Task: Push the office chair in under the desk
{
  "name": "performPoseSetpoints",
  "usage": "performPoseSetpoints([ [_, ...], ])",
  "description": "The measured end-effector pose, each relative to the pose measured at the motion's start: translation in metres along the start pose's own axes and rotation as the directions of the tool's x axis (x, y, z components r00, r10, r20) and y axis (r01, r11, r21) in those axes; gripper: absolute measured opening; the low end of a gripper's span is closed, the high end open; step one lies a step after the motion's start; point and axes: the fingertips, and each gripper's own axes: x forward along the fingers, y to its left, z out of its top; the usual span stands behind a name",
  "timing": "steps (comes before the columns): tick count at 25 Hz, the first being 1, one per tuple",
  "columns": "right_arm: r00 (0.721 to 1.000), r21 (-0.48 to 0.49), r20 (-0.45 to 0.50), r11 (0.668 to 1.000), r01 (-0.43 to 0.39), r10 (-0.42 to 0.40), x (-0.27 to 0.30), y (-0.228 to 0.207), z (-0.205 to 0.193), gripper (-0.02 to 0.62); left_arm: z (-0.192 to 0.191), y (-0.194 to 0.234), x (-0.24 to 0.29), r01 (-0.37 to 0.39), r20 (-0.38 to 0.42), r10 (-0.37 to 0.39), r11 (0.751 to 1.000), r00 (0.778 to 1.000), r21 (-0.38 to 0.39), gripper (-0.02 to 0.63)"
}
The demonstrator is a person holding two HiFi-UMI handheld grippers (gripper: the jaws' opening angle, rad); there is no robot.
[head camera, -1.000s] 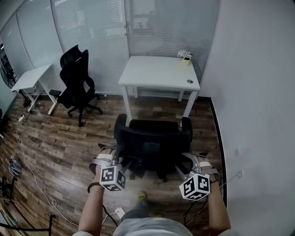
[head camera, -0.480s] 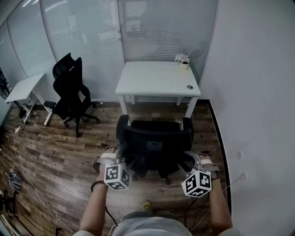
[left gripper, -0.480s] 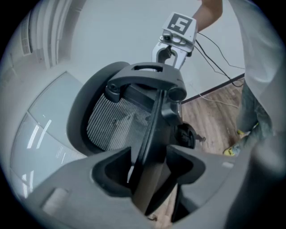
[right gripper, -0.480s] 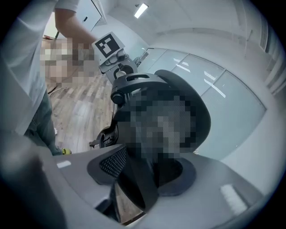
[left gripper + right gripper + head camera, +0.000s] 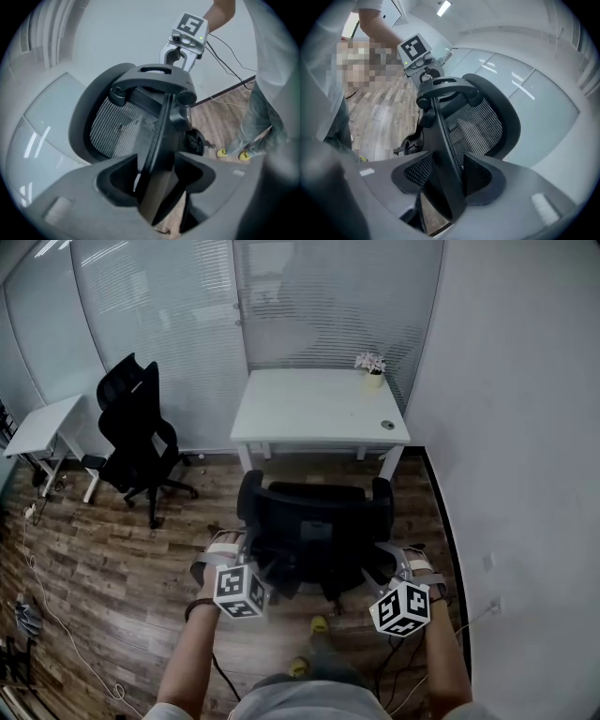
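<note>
The black office chair [image 5: 314,521] stands on the wood floor with its back toward me, its seat front at the near edge of the white desk [image 5: 319,409]. My left gripper [image 5: 246,555] is closed over the left edge of the mesh backrest [image 5: 122,126], and the frame bar runs between its jaws [image 5: 157,183]. My right gripper [image 5: 384,561] is closed the same way over the right edge of the backrest [image 5: 483,126], with the bar between its jaws [image 5: 443,180]. Each gripper view shows the other gripper on the far side of the backrest.
A second black chair [image 5: 136,432] and a small white table [image 5: 42,423] stand at the left. A flower pot [image 5: 373,367] and a small round object [image 5: 386,425] sit on the desk. A wall runs close on the right, and cables lie on the floor at left.
Both grippers and the chair have moved forward toward the desk. The chair's front now reaches the desk's near edge. The jaws look unchanged.
</note>
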Motion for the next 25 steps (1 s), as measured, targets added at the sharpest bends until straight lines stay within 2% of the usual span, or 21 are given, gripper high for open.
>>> performPoseSetpoints([
  [17,1.0,0.003,-0.016,1.0,0.011,-0.011,0.093,-0.097,-0.018,0.207,-0.012,0.093,0.094,-0.03,0.013,0.03,1.0,0.999,0.008,0.241],
  [25,1.0,0.004,-0.009,1.0,0.016,-0.016,0.124,-0.131,-0.025,0.212,-0.014,0.123,0.125,-0.045,0.012,0.045,0.999,0.999,0.004,0.241],
])
